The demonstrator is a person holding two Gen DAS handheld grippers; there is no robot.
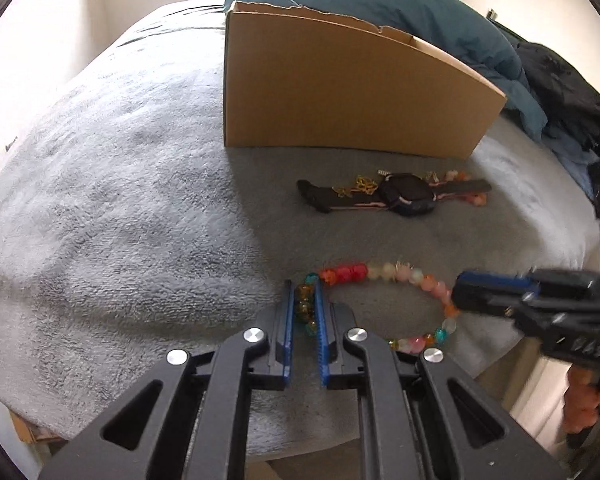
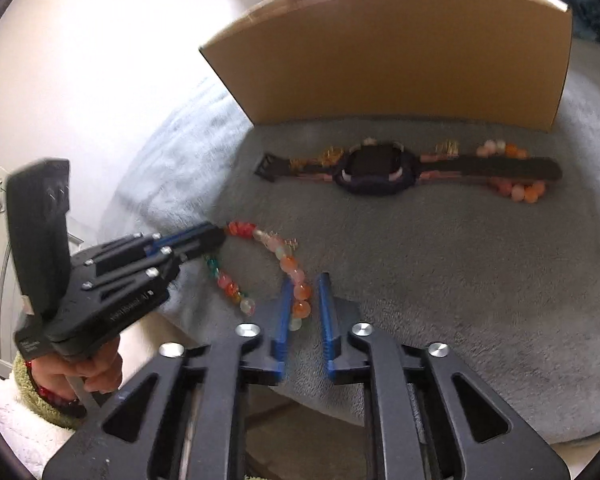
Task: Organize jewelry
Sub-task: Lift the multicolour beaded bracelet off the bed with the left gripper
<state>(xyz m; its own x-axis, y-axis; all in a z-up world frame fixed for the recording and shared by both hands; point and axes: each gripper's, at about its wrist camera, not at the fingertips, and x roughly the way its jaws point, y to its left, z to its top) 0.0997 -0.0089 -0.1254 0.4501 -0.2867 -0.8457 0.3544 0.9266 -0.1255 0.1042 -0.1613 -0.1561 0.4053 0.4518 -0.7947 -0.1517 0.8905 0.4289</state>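
Note:
A multicoloured bead bracelet (image 1: 384, 271) lies as a loop on the grey blanket (image 1: 120, 220). My left gripper (image 1: 303, 292) is shut on its amber and teal beads at the loop's left end. My right gripper (image 2: 303, 284) straddles the orange and pink beads (image 2: 300, 292) at the other end, with a gap on the right side; in the left wrist view it (image 1: 458, 294) touches the loop. Behind lie a black watch (image 1: 408, 196) (image 2: 374, 170), gold chains (image 1: 362, 184) and a second bead bracelet (image 2: 518, 192).
An open cardboard box (image 1: 340, 92) (image 2: 400, 64) stands just behind the jewelry. A blue duvet (image 1: 400, 4) and dark clothes (image 1: 560, 92) are piled behind and right of it. The blanket's front edge runs below my grippers. A white wall (image 2: 80, 60) is to the left.

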